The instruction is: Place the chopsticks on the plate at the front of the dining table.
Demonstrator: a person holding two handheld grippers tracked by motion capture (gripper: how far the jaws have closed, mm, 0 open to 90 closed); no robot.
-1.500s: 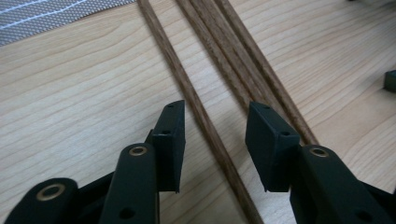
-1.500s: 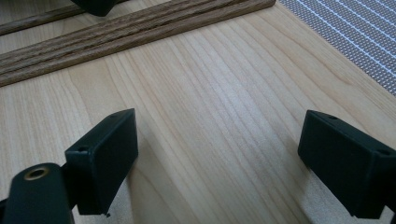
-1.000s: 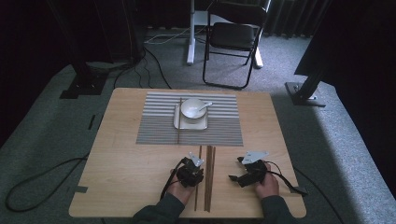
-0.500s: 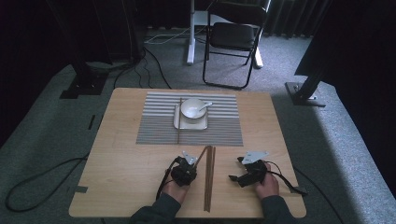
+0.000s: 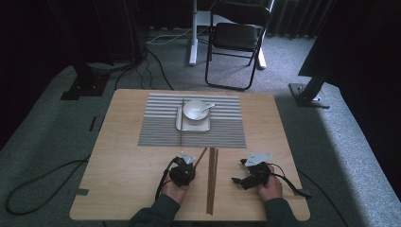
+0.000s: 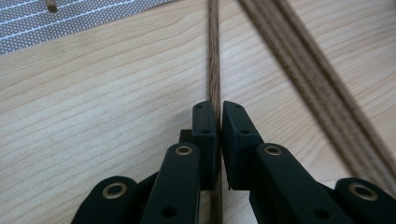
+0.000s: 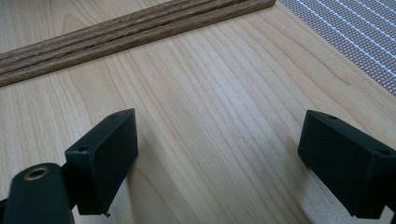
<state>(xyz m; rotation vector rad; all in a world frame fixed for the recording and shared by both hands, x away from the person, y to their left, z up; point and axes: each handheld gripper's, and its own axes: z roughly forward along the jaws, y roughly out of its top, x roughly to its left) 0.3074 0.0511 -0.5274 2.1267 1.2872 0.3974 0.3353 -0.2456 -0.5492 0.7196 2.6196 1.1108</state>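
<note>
My left gripper (image 5: 189, 165) is shut on a single brown wooden chopstick (image 6: 214, 70), which runs straight ahead between its jaws (image 6: 219, 116) and lies low over the table. In the high view this chopstick (image 5: 202, 155) slants away from the bundle of chopsticks (image 5: 211, 182) lying lengthwise between my two hands. The bundle (image 6: 308, 70) passes to the right of the left jaws. My right gripper (image 5: 238, 171) stands wide open (image 7: 229, 140) over bare wood, with the bundle (image 7: 130, 28) lying across ahead of it.
A grey striped placemat (image 5: 217, 130) lies mid-table and carries a white square plate (image 5: 181, 124) with a white bowl (image 5: 195, 109) and spoon (image 5: 208, 107). One more chopstick (image 5: 181, 123) lies on the mat left of the plate. A folding chair (image 5: 236, 40) stands beyond the table.
My left gripper has shifted a little to the left with one chopstick, swinging it out of line with the bundle. The right gripper has stayed in place.
</note>
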